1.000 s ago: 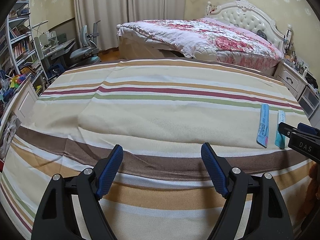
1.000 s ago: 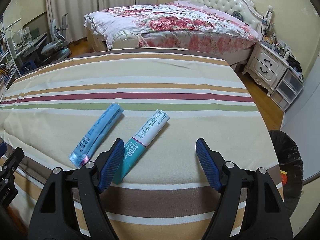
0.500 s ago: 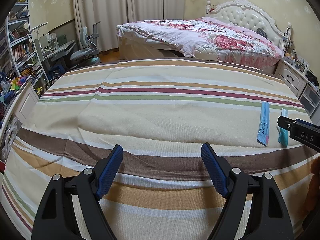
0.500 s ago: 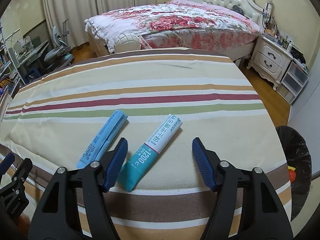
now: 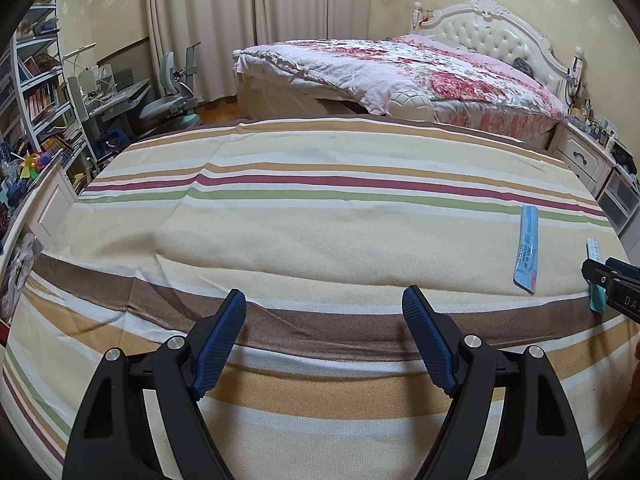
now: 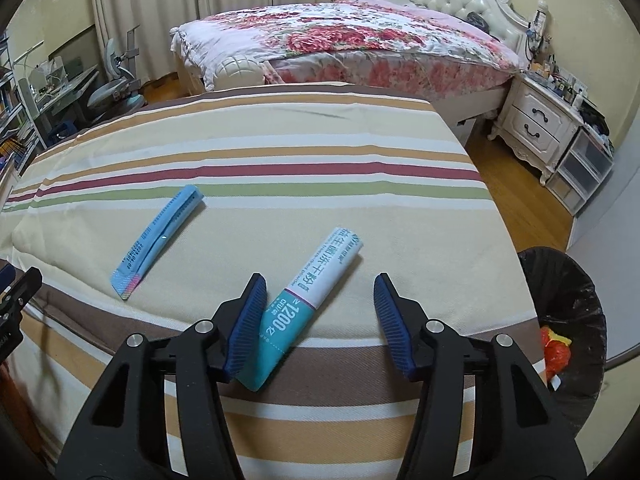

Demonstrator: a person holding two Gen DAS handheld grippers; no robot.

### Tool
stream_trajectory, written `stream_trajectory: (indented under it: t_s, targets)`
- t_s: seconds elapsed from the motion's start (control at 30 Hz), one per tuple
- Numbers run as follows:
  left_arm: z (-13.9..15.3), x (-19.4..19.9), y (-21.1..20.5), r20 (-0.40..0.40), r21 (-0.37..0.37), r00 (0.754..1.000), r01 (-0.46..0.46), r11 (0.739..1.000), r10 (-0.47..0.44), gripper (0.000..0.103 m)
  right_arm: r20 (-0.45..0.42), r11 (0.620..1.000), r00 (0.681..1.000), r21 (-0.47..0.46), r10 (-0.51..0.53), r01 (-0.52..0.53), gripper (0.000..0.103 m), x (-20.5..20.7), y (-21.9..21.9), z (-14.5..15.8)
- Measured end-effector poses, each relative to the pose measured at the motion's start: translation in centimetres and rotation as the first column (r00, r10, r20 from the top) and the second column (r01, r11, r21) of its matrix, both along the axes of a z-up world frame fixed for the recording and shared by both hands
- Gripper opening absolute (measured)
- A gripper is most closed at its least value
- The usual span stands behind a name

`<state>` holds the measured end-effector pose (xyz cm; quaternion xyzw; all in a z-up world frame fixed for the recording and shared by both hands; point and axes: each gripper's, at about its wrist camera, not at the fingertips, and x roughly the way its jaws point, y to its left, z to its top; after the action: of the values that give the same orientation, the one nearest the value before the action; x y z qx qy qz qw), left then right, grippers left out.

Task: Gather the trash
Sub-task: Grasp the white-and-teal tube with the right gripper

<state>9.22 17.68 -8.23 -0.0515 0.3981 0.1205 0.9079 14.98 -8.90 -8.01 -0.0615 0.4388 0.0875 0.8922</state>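
Two sachets lie on a striped cloth [image 6: 280, 152]. A teal-and-white sachet [image 6: 312, 296] lies diagonally, its teal end between the fingers of my right gripper [image 6: 320, 292], close to the left finger. That gripper is open and empty just above it. A light blue sachet [image 6: 160, 236] lies to its left. My left gripper [image 5: 324, 308] is open and empty over the cloth's brown stripe, far left of the sachets. In the left wrist view the blue sachet [image 5: 527, 248] and the teal one [image 5: 596, 272] sit at the right edge, beside the right gripper's tip [image 5: 612, 284].
A black-lined trash bin [image 6: 568, 320] with red trash inside stands on the floor right of the cloth's edge. A floral bed [image 6: 360, 40] lies behind, a white nightstand [image 6: 536, 124] at right, a desk and chair [image 5: 160, 96] at left.
My right gripper has moved forward and right, so the teal sachet now lies between its fingers. The left gripper has barely moved.
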Motion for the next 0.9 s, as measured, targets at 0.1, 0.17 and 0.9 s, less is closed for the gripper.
stream_trajectory:
  t_s: [0.1,0.17,0.9]
  targets:
    - [0.0,0.0,0.0,-0.002,0.003,1.0,0.0,1.0,0.0,0.078,0.004,1.0,1.0,0.005,-0.009,0.009,0.056,-0.2,-0.9,-0.1]
    - [0.1,0.0,-0.1,-0.002,0.009,1.0,0.001,1.0,-0.001,0.078,0.008,1.0,1.0,0.01,-0.009,0.009,0.056,-0.3,-1.1,-0.1]
    - [0.2,0.2,-0.5,-0.007,0.021,1.0,0.015,1.0,-0.015,0.078,0.024,1.0,1.0,0.01,-0.009,0.009,0.039,0.6,-2.3,0.0]
